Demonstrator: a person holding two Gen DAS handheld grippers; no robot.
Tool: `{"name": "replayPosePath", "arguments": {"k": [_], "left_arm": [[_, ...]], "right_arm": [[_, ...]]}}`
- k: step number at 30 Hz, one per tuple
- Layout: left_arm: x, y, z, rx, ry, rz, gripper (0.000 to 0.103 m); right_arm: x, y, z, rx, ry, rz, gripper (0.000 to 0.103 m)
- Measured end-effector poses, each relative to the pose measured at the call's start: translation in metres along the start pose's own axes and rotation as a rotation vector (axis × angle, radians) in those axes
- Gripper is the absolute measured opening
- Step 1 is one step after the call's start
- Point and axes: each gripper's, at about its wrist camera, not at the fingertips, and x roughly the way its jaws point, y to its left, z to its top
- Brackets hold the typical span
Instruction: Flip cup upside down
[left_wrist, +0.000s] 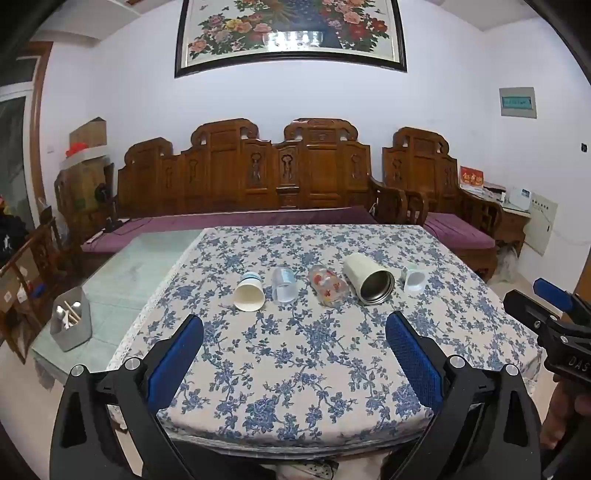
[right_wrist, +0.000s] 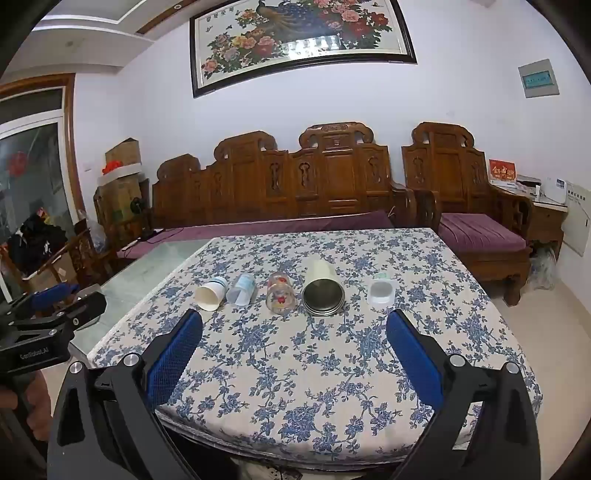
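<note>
While both tongs hang spread and empty over the near edge, five cups lie on their sides in a row across the flowered worktop (left_wrist: 295, 350).
From largest to smallest: the cream steel-lined tumbler (left_wrist: 369, 282), mouth toward the cameras; the printed glass (left_wrist: 327, 286) just left of it; the clear cup (left_wrist: 283, 285); the white paper cup (left_wrist: 249, 293) at the far left; the small white cup (left_wrist: 413, 278) at the far right. Left tongs (left_wrist: 294, 338) and right tongs (right_wrist: 294, 336) touch nothing.
</note>
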Motion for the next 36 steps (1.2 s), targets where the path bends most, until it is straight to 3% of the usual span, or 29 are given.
{"name": "replayPosePath", "arguments": {"k": [36], "left_arm": [[-0.0058,0.0037,0.0058,-0.001,-0.018,-0.003,0.095]], "right_arm": [[-0.0050,-0.0001,0.0056,-0.001,-0.013,-0.001,0.100]]}}
